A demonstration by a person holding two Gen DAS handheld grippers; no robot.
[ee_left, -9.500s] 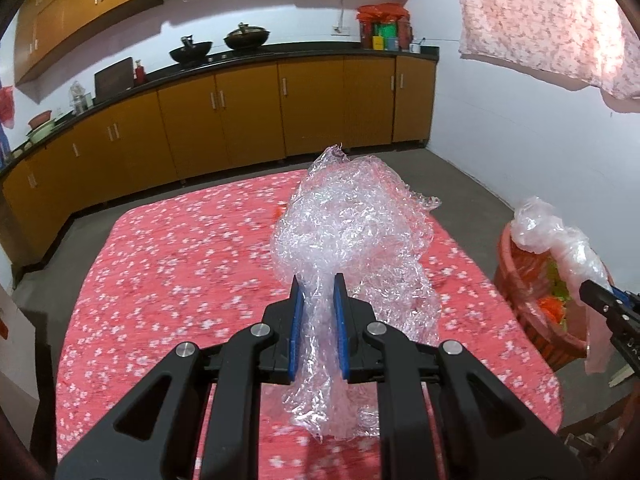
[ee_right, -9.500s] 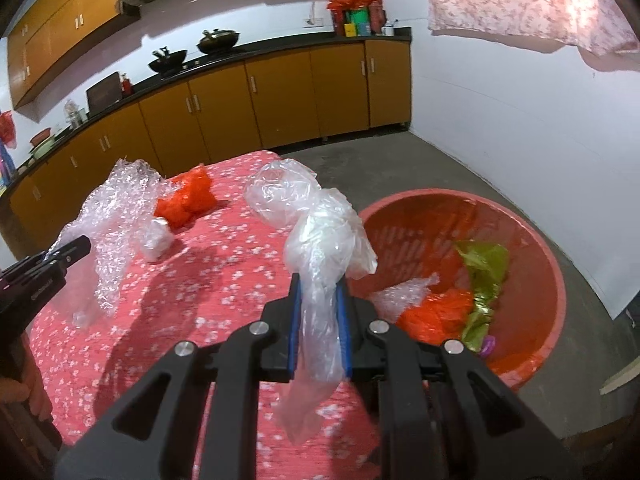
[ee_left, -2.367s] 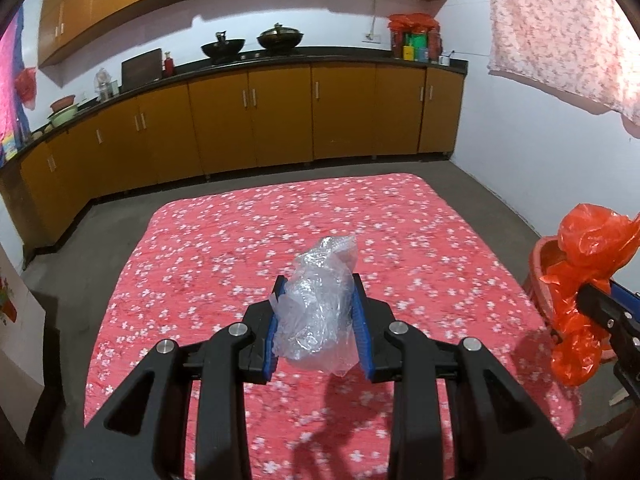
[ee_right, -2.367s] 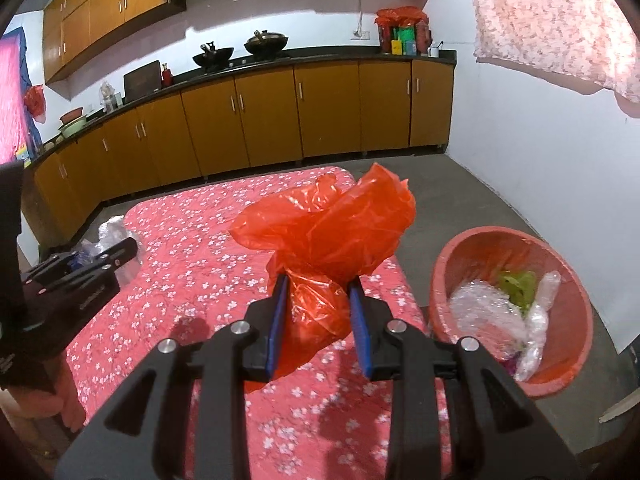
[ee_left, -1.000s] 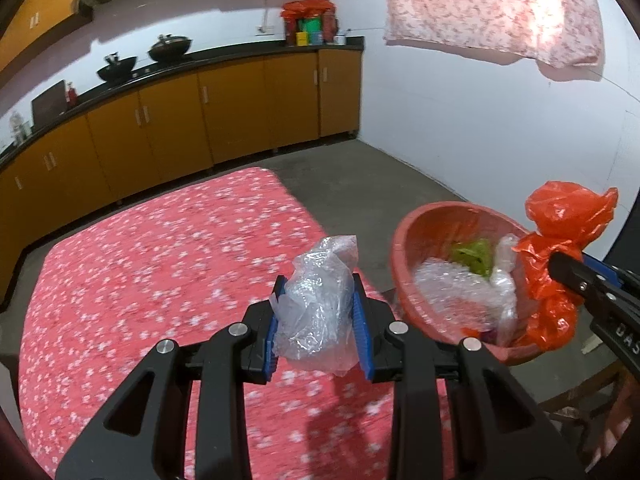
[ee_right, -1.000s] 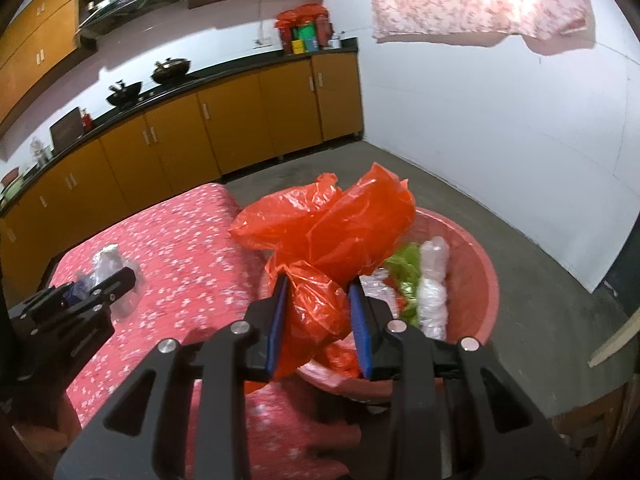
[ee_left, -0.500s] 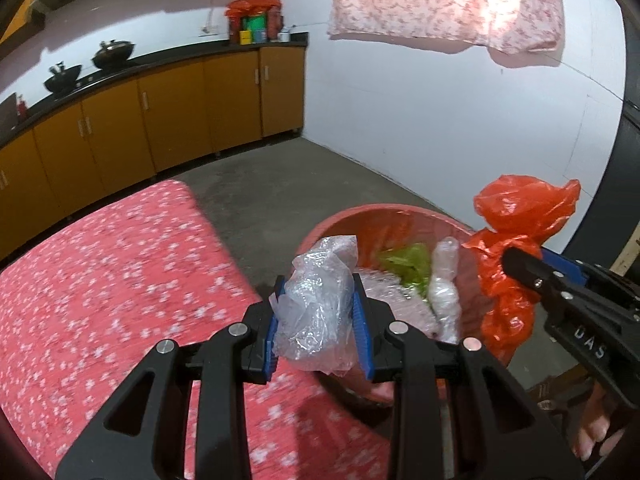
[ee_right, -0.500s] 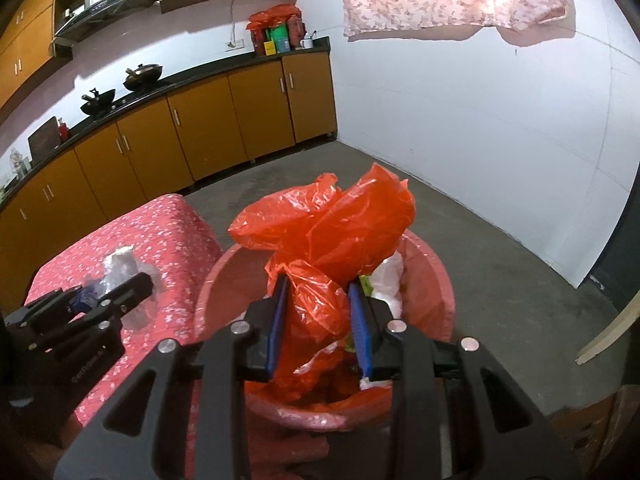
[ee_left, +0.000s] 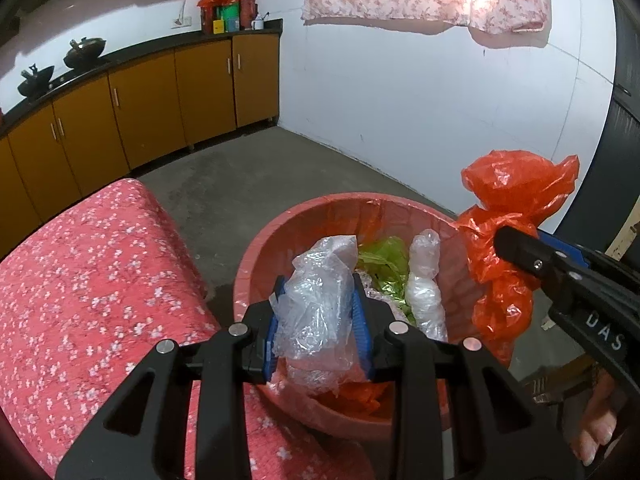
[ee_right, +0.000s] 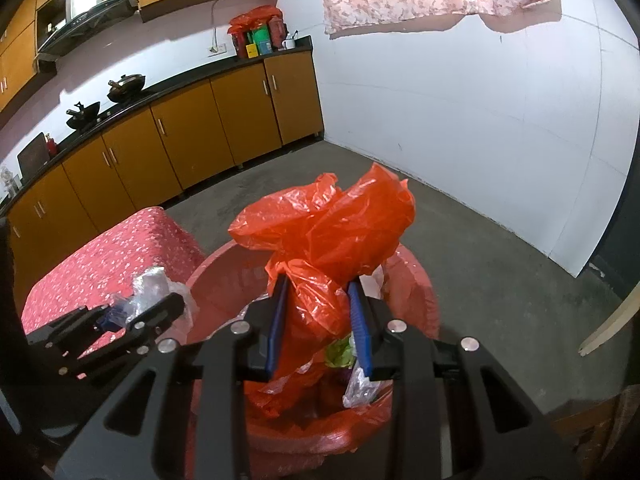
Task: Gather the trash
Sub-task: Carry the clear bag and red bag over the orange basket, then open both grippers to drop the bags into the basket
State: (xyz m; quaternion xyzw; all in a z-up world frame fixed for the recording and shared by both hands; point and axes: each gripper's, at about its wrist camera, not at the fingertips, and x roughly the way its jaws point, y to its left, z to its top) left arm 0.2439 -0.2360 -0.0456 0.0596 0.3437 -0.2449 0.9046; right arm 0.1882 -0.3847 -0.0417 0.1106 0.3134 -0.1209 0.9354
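Left wrist view, item one: we hold a crumpled clear plastic bag (ee_left: 316, 308) clenched in the left gripper (ee_left: 318, 312), its blue pads (ee_left: 359, 320) pressing the wad from both sides. It hangs over the near rim of the round red plastic basin (ee_left: 256, 256), which stands on the floor just beside the counter draped in a red flowered cloth (ee_left: 80, 280).

Item two: the right gripper (ee_right: 318, 316) is closed on a bunched orange plastic bag (ee_right: 332, 232), which we hold above the same basin (ee_right: 416, 280); the bag's loose top billows above the pads.

Basin contents: a green crinkled wrapper (ee_left: 380, 264), a twisted clear plastic roll (ee_left: 424, 280), further orange film at the bottom.

Handling, as we judge it: both bags are very light, soft and slippery, not fragile. They compress readily, so we take hold at the thickest gathered part. On release, thin film may cling to the pads or drift past the rim.
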